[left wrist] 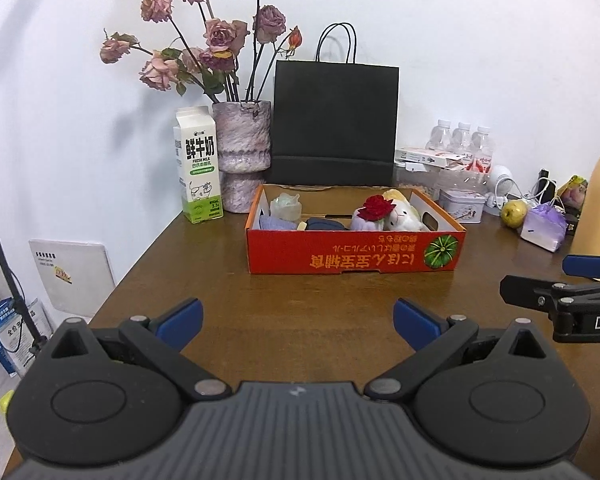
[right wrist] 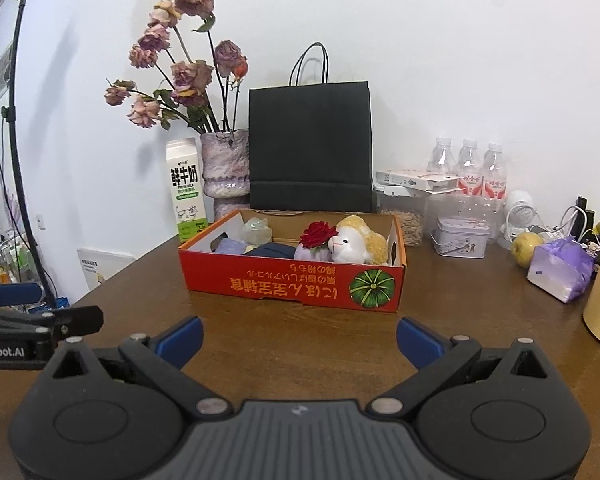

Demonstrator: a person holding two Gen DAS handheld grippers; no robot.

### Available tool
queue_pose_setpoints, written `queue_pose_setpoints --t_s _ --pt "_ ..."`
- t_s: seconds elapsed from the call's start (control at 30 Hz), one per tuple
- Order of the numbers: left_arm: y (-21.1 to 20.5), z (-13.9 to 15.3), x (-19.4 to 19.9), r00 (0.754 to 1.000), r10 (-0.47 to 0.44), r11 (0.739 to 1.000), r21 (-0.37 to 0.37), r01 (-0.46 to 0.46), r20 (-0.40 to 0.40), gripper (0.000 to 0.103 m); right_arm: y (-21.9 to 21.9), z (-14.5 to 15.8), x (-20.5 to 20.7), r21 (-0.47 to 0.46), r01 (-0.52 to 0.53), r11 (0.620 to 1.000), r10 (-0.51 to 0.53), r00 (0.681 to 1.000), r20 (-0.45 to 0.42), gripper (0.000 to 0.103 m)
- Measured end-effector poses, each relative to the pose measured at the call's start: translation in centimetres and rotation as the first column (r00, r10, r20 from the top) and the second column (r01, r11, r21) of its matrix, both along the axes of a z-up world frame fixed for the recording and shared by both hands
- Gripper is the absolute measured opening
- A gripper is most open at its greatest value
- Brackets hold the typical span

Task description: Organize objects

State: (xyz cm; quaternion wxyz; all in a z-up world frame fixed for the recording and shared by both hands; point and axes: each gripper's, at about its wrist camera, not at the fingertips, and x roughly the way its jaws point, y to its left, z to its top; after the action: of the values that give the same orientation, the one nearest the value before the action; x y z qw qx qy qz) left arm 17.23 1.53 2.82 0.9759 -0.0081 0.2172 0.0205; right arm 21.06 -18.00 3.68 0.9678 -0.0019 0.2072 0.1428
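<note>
A red cardboard box (left wrist: 340,258) (right wrist: 284,286) with a pumpkin print stands on the brown table (left wrist: 204,276) (right wrist: 300,344). Inside lie a white plush sheep (left wrist: 404,214) (right wrist: 354,246), a red rose (left wrist: 376,206) (right wrist: 319,234), a dark blue item (left wrist: 324,224), a purple item (right wrist: 230,246) and a pale clear object (left wrist: 286,206). My left gripper (left wrist: 298,322) is open and empty, in front of the box. My right gripper (right wrist: 300,342) is open and empty, also short of the box. The right gripper shows at the right edge of the left wrist view (left wrist: 560,284).
Behind the box stand a milk carton (left wrist: 198,164) (right wrist: 186,190), a vase of dried roses (left wrist: 242,156) (right wrist: 224,168) and a black paper bag (left wrist: 334,124) (right wrist: 310,148). At the right are water bottles (right wrist: 468,168), a tin (right wrist: 462,238), an apple (right wrist: 526,244), a purple pack (right wrist: 562,270) and a yellow jug (left wrist: 598,200).
</note>
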Motion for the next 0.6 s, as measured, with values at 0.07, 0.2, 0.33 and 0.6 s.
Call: queue_pose_setpoints --t_s 0.07,0.2,0.33,0.6 --pt "-0.1 0.1 -0.7 1.000 0.001 1.000 -0.002 -0.001 0.003 0.103 -0.1 0.2 -0.9 -0.001 0.000 1.000 0.000 1.000 0.004 0.103" --pt "-0.5 0.2 -1.6 1.000 0.004 1.000 -0.003 -0.004 0.004 0.103 -0.3 0.4 -1.9 0.003 0.002 1.000 -0.002 1.000 0.008 0.103" --pt "-0.5 0.2 -2.1 1.000 0.005 1.000 -0.008 -0.005 0.002 0.103 -0.5 0.6 -2.6 0.004 0.004 1.000 -0.004 1.000 0.011 0.103" --pt "-0.6 0.5 -2.5 1.000 0.007 1.000 -0.009 -0.007 0.005 0.103 -0.8 0.8 -3.3 0.008 0.006 1.000 -0.006 1.000 0.015 0.103"
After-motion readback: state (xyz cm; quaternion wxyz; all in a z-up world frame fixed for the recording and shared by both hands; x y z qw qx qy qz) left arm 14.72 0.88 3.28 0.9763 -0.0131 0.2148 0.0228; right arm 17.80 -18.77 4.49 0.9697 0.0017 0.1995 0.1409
